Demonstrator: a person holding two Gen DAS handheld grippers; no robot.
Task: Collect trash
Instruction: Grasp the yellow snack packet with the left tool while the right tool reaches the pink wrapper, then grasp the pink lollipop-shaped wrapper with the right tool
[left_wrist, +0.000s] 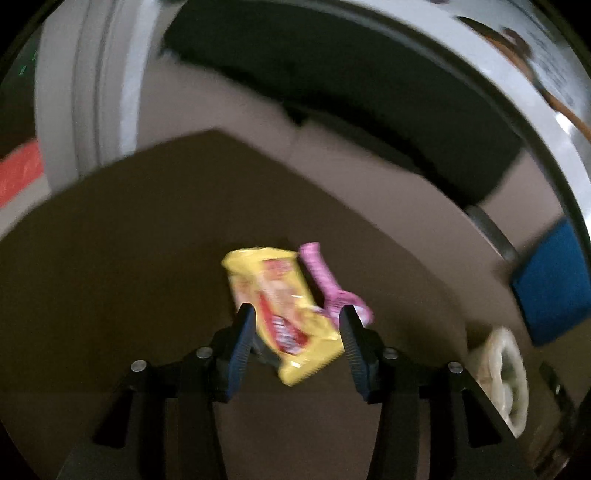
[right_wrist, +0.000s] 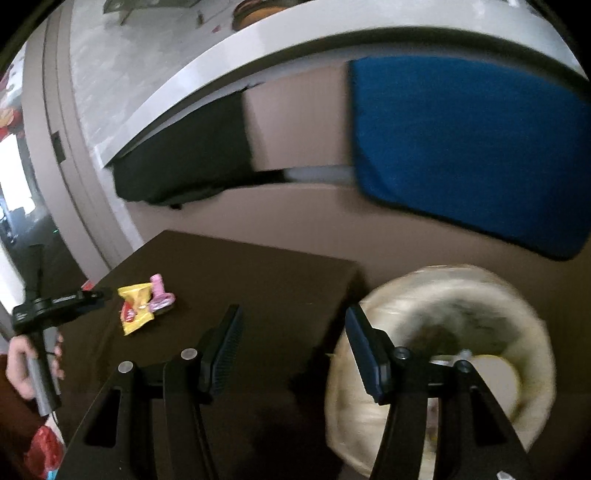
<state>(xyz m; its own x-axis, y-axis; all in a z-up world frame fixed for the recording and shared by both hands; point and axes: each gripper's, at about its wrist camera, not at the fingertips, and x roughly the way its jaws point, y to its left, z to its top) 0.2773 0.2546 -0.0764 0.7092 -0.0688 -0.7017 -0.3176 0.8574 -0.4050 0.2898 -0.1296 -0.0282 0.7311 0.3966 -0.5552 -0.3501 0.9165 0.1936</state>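
Observation:
A crumpled yellow snack wrapper (left_wrist: 280, 295) lies on the dark brown table (left_wrist: 129, 258), with a pink wrapper (left_wrist: 321, 273) touching its far right side. My left gripper (left_wrist: 297, 315) is open; the near end of the yellow wrapper shows between its fingers, and the pads do not press on it. In the right wrist view the left gripper (right_wrist: 105, 294), held by a hand (right_wrist: 18, 362), stands just left of the yellow wrapper (right_wrist: 135, 306) and pink wrapper (right_wrist: 160, 295). My right gripper (right_wrist: 293, 310) is open and empty, at the table's right edge beside a bin lined with a whitish bag (right_wrist: 461, 295).
The lined bin (left_wrist: 506, 373) stands on the floor off the table's right side. A blue padded seat (right_wrist: 461, 140) and a black object (right_wrist: 184, 166) sit under a white counter behind the table (right_wrist: 258, 266). Something red (right_wrist: 42, 454) lies at the lower left.

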